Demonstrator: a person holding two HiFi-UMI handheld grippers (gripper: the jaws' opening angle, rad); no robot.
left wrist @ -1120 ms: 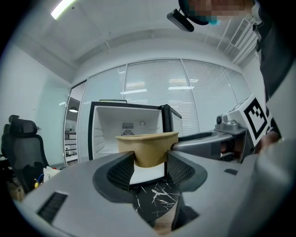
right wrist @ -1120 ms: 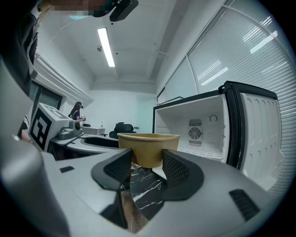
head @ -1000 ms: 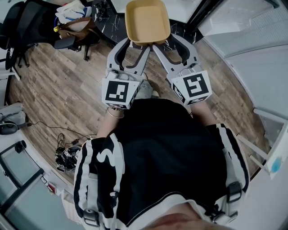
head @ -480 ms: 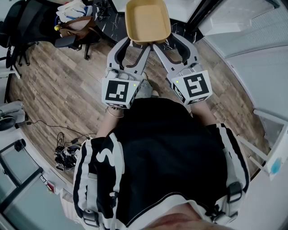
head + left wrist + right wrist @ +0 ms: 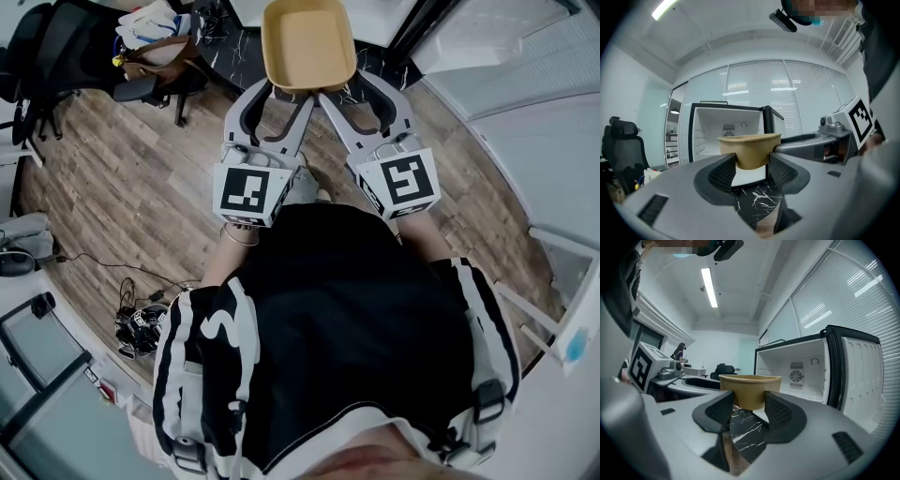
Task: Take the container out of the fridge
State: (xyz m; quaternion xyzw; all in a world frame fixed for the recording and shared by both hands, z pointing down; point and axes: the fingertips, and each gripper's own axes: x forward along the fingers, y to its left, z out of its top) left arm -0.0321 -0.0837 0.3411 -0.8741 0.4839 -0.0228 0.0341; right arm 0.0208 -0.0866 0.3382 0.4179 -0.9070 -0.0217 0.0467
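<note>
Hardly anything has shifted over the last second: the container (image 5: 308, 42) sits at the same spot at the top centre of the head view, and both of my jaws hold it as before.

At the upper left of the head view, a black office chair (image 5: 56, 47) and a brown bag (image 5: 155, 52) stand on the wooden floor (image 5: 122, 187). Lower left, a tangle of cables (image 5: 141, 319) lies on the boards.

My left gripper (image 5: 284, 92) reaches up the frame from its marker cube (image 5: 251, 192) to the near end of the container. In the left gripper view, this gripper (image 5: 751, 161) has its jaws part open, and the ribbed pads press on either side of the tan container (image 5: 750, 149). Behind it the fridge (image 5: 712, 131) stands open, white inside. The container is out in front of the opening, not within it, and black marble with white veins (image 5: 757, 199) shows below the jaws.

My right gripper (image 5: 343, 89) comes in just beside the left one, with its marker cube (image 5: 401, 183) to the right, and takes the same near end. In the right gripper view, this gripper (image 5: 749, 406) has its jaws set about as wide, closed on the container (image 5: 750, 387). The open fridge (image 5: 801, 371) fills the right of that frame, behind the container.
</note>
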